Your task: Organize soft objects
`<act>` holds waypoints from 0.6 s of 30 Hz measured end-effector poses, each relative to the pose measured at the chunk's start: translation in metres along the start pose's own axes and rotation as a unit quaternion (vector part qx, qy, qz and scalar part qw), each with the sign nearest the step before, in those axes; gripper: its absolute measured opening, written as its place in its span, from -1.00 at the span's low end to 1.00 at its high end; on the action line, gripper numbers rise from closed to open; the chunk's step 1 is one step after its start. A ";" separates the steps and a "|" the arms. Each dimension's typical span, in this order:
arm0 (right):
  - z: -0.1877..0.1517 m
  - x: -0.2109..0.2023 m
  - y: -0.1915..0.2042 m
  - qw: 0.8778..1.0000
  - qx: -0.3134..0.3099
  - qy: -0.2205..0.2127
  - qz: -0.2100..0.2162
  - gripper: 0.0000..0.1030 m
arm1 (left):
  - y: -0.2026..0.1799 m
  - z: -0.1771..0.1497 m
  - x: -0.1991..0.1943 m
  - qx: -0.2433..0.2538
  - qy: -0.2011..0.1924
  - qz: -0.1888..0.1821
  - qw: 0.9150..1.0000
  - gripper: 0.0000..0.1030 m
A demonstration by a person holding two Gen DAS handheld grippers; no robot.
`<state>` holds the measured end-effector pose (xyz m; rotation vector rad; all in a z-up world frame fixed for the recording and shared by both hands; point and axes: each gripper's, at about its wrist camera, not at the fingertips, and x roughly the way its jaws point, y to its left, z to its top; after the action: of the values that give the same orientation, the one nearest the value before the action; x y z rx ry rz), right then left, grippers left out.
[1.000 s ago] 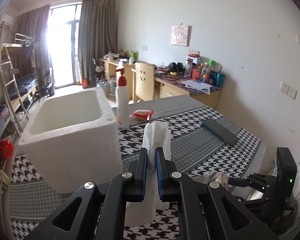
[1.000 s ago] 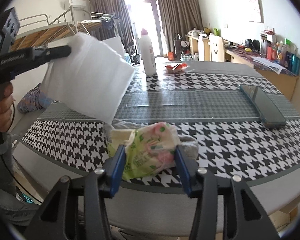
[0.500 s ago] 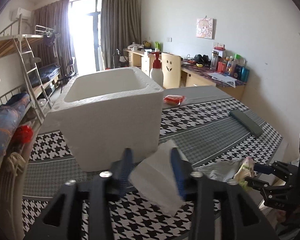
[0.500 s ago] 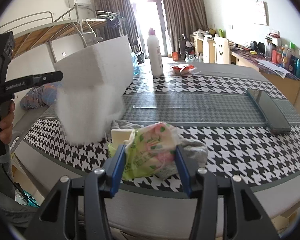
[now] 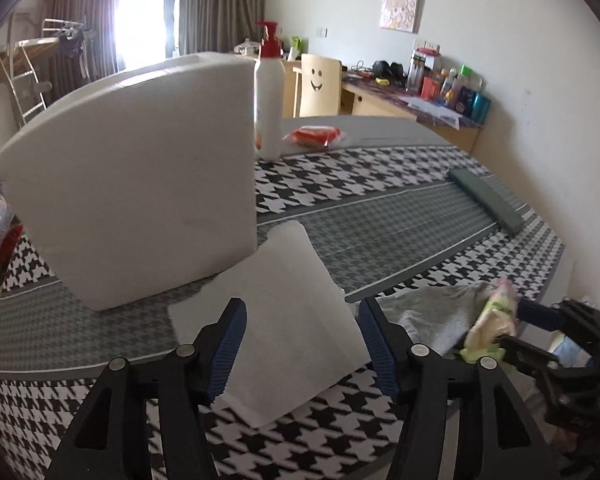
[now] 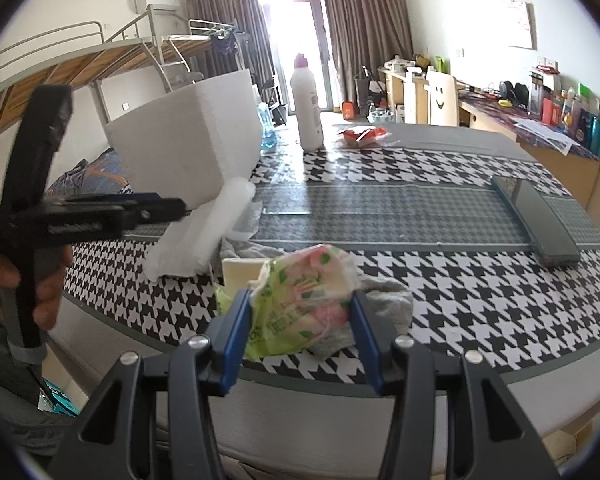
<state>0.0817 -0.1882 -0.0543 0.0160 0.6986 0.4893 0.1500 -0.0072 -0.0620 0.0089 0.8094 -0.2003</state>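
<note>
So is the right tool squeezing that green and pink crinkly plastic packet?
Touching. The right wrist view shows both blue pads of the right tool pressed against the sides of the green and pink plastic packet, with no gap.

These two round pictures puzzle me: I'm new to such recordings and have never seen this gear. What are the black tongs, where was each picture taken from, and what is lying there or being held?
No machine arm here: a person holds a two-finger gripper in each hand, with a wide-angle camera on each looking along its fingers. That explains the round, bent look.

One picture looks out from the left gripper. Its jaws have just been opening and stand apart; the white pad lies on the table between them, no longer pinched, beside the white foam box.

The other looks out from the right gripper, shut on a green and pink soft packet above a grey cloth. In it you also see the left gripper and the hand holding it.

Also on the table: a pump bottle, a red packet and a dark flat case.
</note>
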 end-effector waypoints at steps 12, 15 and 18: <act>-0.001 0.004 -0.009 1.000 0.011 0.003 -0.001 0.04 | 0.001 -0.007 0.039 -0.009 0.036 0.052 0.998 0.14; -0.002 0.005 -0.010 1.000 0.013 0.005 0.000 0.04 | -0.002 -0.007 0.046 -0.005 0.046 0.057 0.997 -0.16; -0.003 0.005 -0.011 1.000 0.016 0.007 0.000 0.04 | -0.003 -0.008 0.047 0.003 0.043 0.069 0.997 -0.41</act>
<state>0.0883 -0.1962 -0.0613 0.0419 0.7197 0.4786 0.1753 -0.0177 -0.1011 0.0786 0.8898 -0.0725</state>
